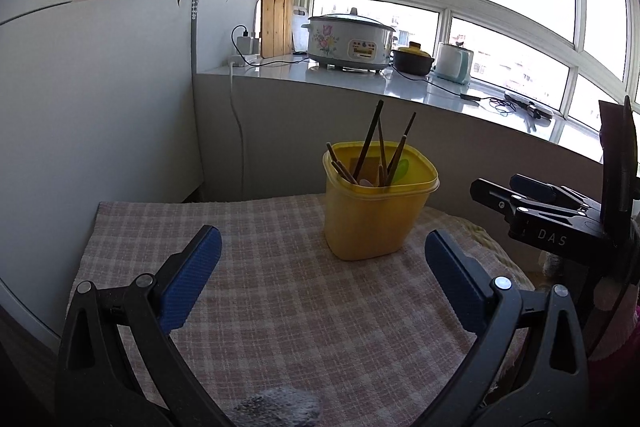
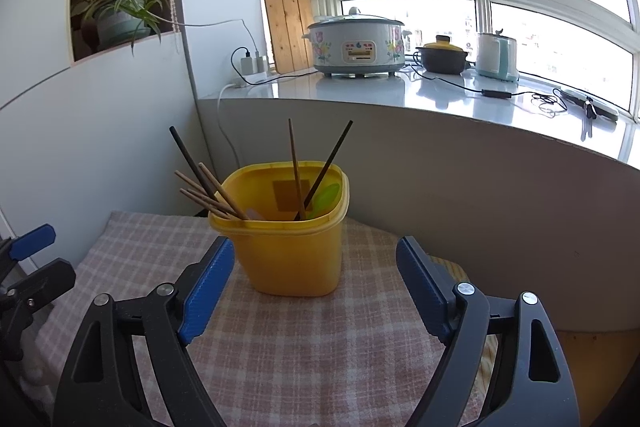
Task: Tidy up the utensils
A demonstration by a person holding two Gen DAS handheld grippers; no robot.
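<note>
On the checked cloth (image 1: 280, 291) that covers the bench stands a yellow tub (image 1: 376, 203) with chopsticks (image 1: 370, 143) poking out of it. In the left wrist view, the left gripper (image 1: 322, 251) has its blue fingers (image 1: 192, 279) spread wide with nothing between them. The tub sits ahead of them, a bit nearer the right-hand finger, and touches neither. At the right edge of this view the right gripper (image 1: 532, 203) shows from the side, partly cut off. A grey fuzzy thing at the bottom edge is too blurred to name.

In the right wrist view, the right gripper (image 2: 316, 263) also has its fingers (image 2: 208, 287) let go and wide apart. The tub (image 2: 288, 247) stands just past them, closer to the left-hand finger, with a small gap. This view shows the chopsticks (image 2: 208, 187) better: some lean left over the rim, two stand up taller. Something green (image 2: 326, 201) lies inside the tub, but it is hard to make out. Only a small part of the left gripper (image 2: 32, 239) peeks in at the left edge.
</note>
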